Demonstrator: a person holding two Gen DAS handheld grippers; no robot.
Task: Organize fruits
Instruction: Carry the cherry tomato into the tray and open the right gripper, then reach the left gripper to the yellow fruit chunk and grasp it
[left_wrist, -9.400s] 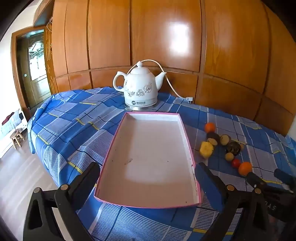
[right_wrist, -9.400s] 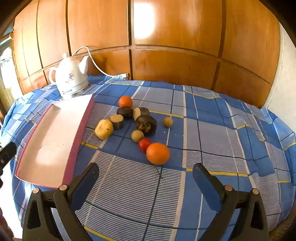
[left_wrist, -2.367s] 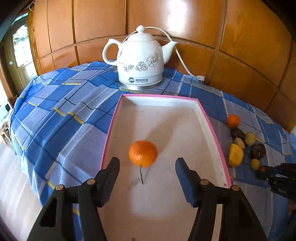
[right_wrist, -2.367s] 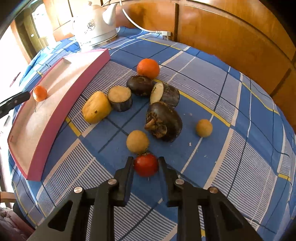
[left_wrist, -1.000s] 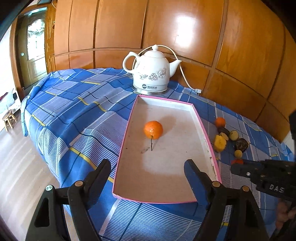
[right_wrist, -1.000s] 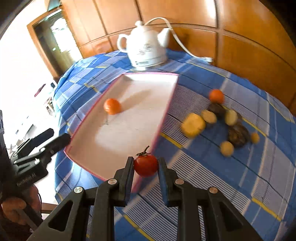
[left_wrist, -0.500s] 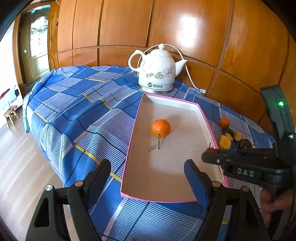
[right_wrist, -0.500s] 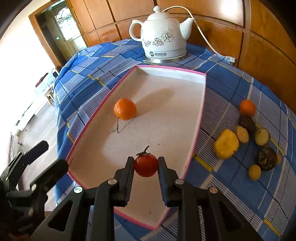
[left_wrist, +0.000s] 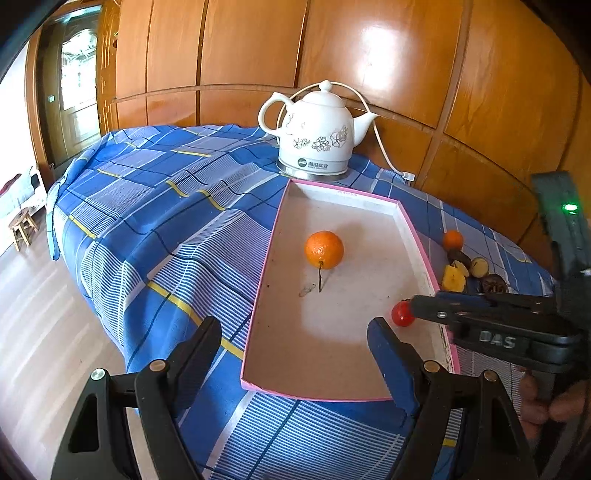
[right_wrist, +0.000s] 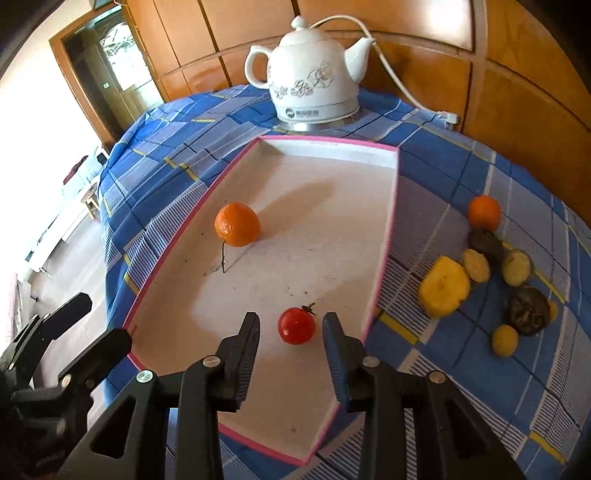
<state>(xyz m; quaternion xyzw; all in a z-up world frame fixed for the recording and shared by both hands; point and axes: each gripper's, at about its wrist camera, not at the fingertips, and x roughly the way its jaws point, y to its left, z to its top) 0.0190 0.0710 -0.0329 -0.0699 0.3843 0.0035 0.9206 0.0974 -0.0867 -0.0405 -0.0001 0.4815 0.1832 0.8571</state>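
Note:
A pink-rimmed white tray (left_wrist: 413, 229) (right_wrist: 384, 258) lies on the blue checked cloth. An orange (left_wrist: 324, 249) (right_wrist: 237, 224) sits in it. A small red tomato (right_wrist: 296, 325) (left_wrist: 402, 314) rests on the tray floor between the fingers of my right gripper (right_wrist: 291, 332), which is open around it with gaps on both sides. My left gripper (left_wrist: 295, 362) is open and empty at the tray's near end. Several loose fruits lie right of the tray: a second orange (right_wrist: 484, 212), a yellow piece (right_wrist: 444, 287) and dark halves (right_wrist: 527, 305).
A white ceramic kettle (left_wrist: 316, 142) (right_wrist: 314, 81) with a cord stands behind the tray against the wooden wall. The table edge drops to the wooden floor on the left, with a small stool (left_wrist: 23, 227) there.
My right gripper carried the tomato over the tray, lowered it and opened; the tomato now lies on the tray floor. The left gripper has barely moved.

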